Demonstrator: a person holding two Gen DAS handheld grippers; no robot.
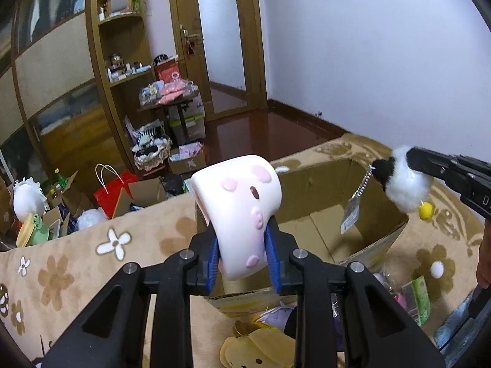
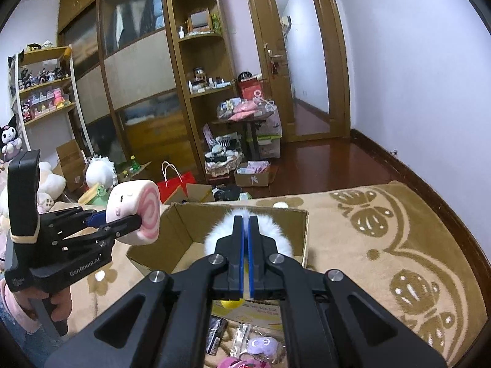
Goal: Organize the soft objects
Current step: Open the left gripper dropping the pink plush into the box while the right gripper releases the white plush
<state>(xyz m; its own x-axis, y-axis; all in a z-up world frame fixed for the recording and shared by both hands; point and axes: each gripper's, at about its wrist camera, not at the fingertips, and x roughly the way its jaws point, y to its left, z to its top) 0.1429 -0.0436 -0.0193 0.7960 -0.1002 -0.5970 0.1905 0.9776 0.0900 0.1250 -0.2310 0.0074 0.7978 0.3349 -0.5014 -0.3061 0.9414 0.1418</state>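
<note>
My left gripper (image 1: 242, 239) is shut on a pink-and-white roll-shaped plush (image 1: 242, 208), held above the near left edge of an open cardboard box (image 1: 380, 236). In the right wrist view that plush (image 2: 135, 211) shows its pink swirl end beside the left gripper (image 2: 129, 217). My right gripper (image 2: 245, 224) is shut on a white fluffy pom-pom toy (image 2: 214, 236) over the box (image 2: 184, 230). In the left wrist view the toy (image 1: 402, 184) has a black patch, a yellow ball and a hanging tag, with the right gripper (image 1: 414, 159) at the right.
The box sits on a tan flowered blanket (image 1: 92, 251). Small plush charms and packets (image 1: 260, 346) lie in front of the box. A yellow plush (image 1: 254, 349) lies near me. Beyond the bed are a red bag (image 2: 175, 184), boxes, shelves and a wooden door (image 2: 300, 61).
</note>
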